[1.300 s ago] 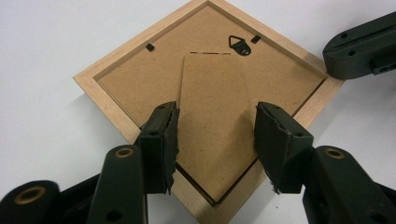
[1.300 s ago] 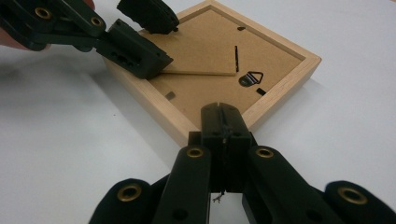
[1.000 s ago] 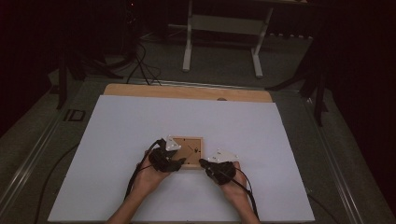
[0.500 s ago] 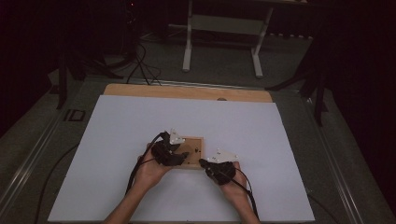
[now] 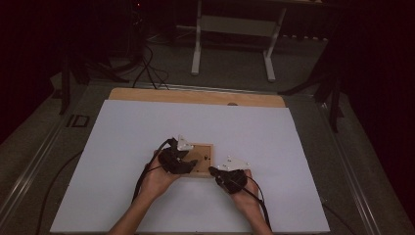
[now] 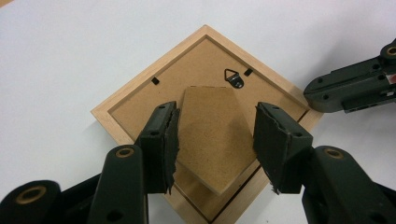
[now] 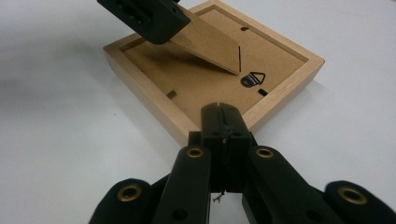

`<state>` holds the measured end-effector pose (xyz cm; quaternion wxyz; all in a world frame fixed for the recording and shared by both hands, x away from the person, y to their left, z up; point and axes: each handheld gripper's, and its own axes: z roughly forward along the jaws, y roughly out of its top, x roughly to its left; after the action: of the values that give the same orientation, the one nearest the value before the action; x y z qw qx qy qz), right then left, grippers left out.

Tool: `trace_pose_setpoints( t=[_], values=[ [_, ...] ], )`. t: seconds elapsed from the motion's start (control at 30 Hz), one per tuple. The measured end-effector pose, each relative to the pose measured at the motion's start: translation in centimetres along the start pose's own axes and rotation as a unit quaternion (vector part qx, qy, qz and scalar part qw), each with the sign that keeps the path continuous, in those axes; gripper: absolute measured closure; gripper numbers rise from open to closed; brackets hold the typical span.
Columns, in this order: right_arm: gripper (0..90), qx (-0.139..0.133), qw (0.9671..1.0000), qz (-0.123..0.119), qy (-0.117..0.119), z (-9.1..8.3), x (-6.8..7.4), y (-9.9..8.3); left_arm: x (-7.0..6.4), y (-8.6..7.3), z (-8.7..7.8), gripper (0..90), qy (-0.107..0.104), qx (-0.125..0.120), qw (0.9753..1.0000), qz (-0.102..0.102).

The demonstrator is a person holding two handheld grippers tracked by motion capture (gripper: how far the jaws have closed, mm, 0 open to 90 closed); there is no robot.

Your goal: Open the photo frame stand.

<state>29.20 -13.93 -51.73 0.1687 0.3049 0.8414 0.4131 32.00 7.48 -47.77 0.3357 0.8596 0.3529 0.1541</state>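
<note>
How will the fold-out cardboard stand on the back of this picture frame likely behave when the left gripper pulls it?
The stand looks like thin stiff board, so it should hinge rather than flop. The frame seems light and may slide on the smooth white table.

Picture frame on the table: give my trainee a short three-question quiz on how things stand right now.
1. True or false: the picture frame lies with its back facing up.
2. The left gripper has its jaws: A) shut on the frame's rim; B) open on either side of the raised cardboard stand; C) lifted clear above the frame.
3. Fill in: the right gripper, jaws pressed together, sits at the frame's wooden ____.

Key
1. True: the backing board and the metal hanger face up.
2. B.
3. Edge, near the hanger; whether it touches cannot be told.
</note>
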Motion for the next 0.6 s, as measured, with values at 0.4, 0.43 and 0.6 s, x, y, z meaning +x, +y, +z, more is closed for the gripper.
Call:
trace_pose_setpoints(
  t=[0.4, 0.43, 0.6],
  values=[
    [90.0, 0.000, 1.0000, -0.001, -0.001, 0.0, 0.0, 0.0, 0.7, -0.8, -0.3, 42.1, -0.019, 0.005, 0.9993, -0.031],
    [90.0, 0.000, 1.0000, 0.000, 0.000, 0.0, 0.0, 0.0, 0.9, -0.9, -0.2, 42.1, -0.027, 0.006, 0.9987, -0.042],
    [90.0, 0.000, 1.0000, -0.001, -0.001, 0.0, 0.0, 0.0, 1.3, -1.1, -0.1, 41.7, -0.045, 0.011, 0.9970, -0.062]
  ],
)
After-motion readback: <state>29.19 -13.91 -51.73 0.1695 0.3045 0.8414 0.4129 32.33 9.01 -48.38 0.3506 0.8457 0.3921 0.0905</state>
